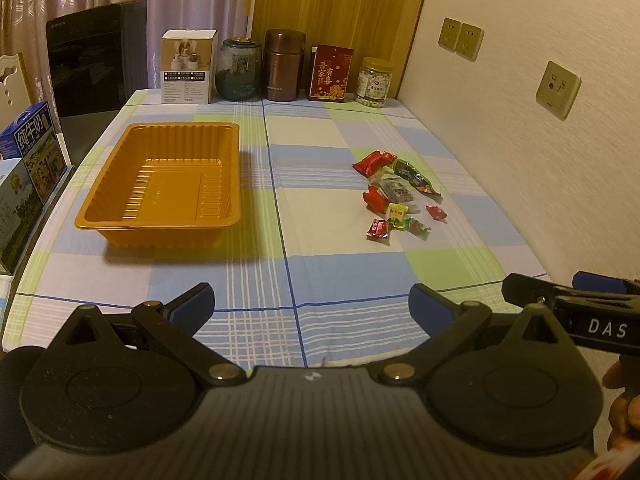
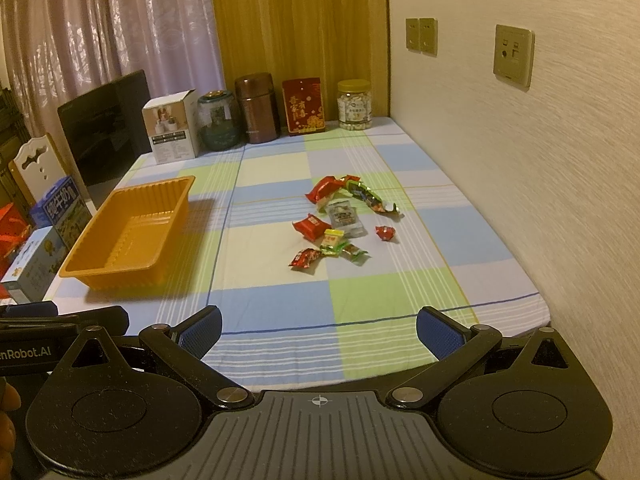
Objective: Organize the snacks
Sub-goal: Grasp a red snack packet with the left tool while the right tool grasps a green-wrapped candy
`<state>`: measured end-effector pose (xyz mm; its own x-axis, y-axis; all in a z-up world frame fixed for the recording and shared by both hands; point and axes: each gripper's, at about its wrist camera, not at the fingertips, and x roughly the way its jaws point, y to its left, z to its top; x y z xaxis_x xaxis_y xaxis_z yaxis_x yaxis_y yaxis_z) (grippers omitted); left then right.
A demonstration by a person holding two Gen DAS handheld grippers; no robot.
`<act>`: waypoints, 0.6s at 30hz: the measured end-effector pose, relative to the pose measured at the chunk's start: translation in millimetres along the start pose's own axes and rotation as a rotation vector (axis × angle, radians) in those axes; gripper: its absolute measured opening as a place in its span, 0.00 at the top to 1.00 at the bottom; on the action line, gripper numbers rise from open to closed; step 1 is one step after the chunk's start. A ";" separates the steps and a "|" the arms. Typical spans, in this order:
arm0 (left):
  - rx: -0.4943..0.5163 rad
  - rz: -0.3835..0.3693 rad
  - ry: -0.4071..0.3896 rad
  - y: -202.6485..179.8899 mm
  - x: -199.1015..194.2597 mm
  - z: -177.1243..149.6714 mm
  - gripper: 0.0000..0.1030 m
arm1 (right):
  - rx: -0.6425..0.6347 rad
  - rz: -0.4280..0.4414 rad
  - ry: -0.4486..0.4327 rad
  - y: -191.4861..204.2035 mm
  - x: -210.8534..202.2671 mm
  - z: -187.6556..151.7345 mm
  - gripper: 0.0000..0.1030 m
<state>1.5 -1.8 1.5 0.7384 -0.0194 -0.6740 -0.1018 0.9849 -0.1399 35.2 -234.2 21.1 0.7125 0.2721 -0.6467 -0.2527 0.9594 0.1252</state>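
An empty orange plastic tray (image 1: 116,216) (image 2: 80,268) sits on the left of the checked tablecloth. Several small wrapped snacks (image 1: 396,196) (image 2: 340,220) lie in a loose heap to its right, near the wall: red packets, a green one, a clear one, a yellow one. My left gripper (image 1: 312,308) is open and empty, over the table's near edge. My right gripper (image 2: 318,330) is open and empty, also at the near edge; its side also shows in the left wrist view (image 1: 572,304). Both grippers are well short of the snacks and tray.
Along the far edge stand a white box (image 1: 188,66), a glass jar (image 1: 238,68), a brown flask (image 1: 284,65), a red card box (image 1: 330,74) and a jar of sweets (image 1: 374,82). Milk cartons (image 1: 32,148) stand at the left. The wall (image 1: 540,160) runs close on the right.
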 end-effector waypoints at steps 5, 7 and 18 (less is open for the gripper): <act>-0.004 -0.013 -0.001 -1.7 6.9 5.6 0.00 | 0.021 -0.011 -0.023 -9.4 4.6 0.6 0.00; -0.007 -0.023 0.004 0.7 15.4 8.0 0.00 | 0.032 -0.017 -0.036 -16.6 9.8 2.8 0.00; -0.015 -0.130 0.057 -2.6 93.8 31.3 0.01 | 0.022 -0.035 -0.062 -59.9 62.0 18.8 0.01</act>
<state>91.9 -0.8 -38.7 0.7068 -0.1568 -0.6898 -0.0184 0.9707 -0.2395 106.8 -273.4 -12.3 0.7603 0.2421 -0.6028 -0.2132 0.9696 0.1204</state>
